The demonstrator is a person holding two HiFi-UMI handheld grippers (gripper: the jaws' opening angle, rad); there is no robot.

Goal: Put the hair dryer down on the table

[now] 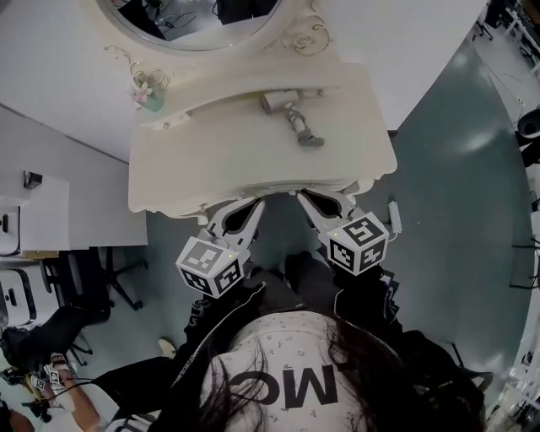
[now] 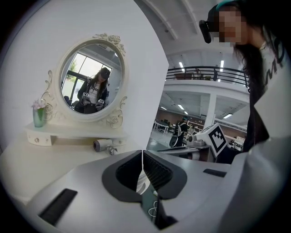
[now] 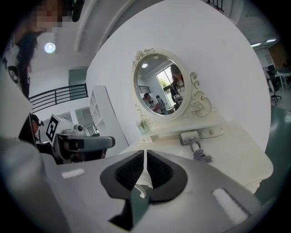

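Left fingers (image 2: pixel 128 172): pressed together with only a hairline seam between the ribbed pads, and nothing caught in it.
Left gripper (image 1: pixel 253 207): empty, held at the near edge of the table, tips aimed toward 1 o'clock as the head view shows it.
Left marker cube (image 1: pixel 211 266): sits at the back of that gripper, close to the person's chest.
Vase (image 1: pixel 150 98): small and greenish with pale flowers, upright on the raised back shelf, at the table's 10 o'clock corner.
Mirror (image 1: pixel 190 21): oval in a scrolled cream frame, standing at 12 o'clock behind the shelf.
Table (image 1: pixel 211 160): cream dressing table with a curved front edge.
Hair dryer (image 1: pixel 282 102): lies on its side on the table top, up against the back shelf, at roughly 12 o'clock from the right gripper. Its handle runs toward 5 o'clock. It is well apart from both grippers and touched by neither.
Cord (image 1: pixel 310 138): bunched in a coil at the end of the handle.
Right fingers (image 3: pixel 159 172): drawn in to a very narrow slit, with nothing between them.
Right gripper (image 1: pixel 304 199): empty, at the table's near edge, tips aimed toward 11 o'clock.
Right marker cube (image 1: pixel 358 245): sits behind that gripper, near the person's sleeve.
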